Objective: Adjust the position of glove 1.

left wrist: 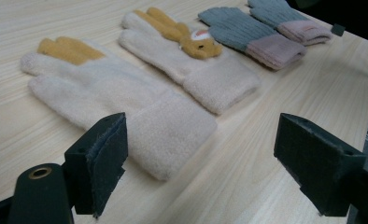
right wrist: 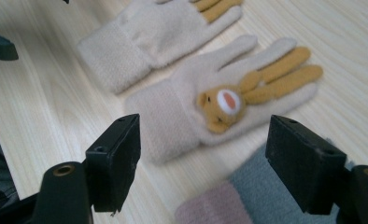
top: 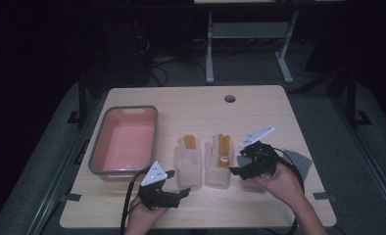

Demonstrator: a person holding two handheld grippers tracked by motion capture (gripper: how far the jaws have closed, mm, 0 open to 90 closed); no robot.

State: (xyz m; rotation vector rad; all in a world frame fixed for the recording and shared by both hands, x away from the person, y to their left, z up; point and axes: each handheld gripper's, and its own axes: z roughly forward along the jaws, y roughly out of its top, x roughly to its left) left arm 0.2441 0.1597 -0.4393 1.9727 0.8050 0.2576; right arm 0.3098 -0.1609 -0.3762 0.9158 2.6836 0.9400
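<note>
Two cream gloves with mustard fingers lie flat side by side at the table's middle: the left glove (top: 188,160) (left wrist: 112,107) (right wrist: 154,32) and the right glove (top: 218,160) (left wrist: 191,60) (right wrist: 219,102), which bears a small bear face. A grey glove with a pink cuff (left wrist: 252,35) (right wrist: 261,196) lies to their right, beside a second one (left wrist: 289,21). My left gripper (top: 174,192) (left wrist: 201,163) stands open just short of the left glove's cuff. My right gripper (top: 240,164) (right wrist: 203,163) hovers open over the grey gloves, next to the bear glove.
A pink bin with a grey rim (top: 124,141) stands at the table's left. A cable hole (top: 229,98) sits near the far edge. A grey sheet (top: 301,164) lies at the right edge, behind my right hand.
</note>
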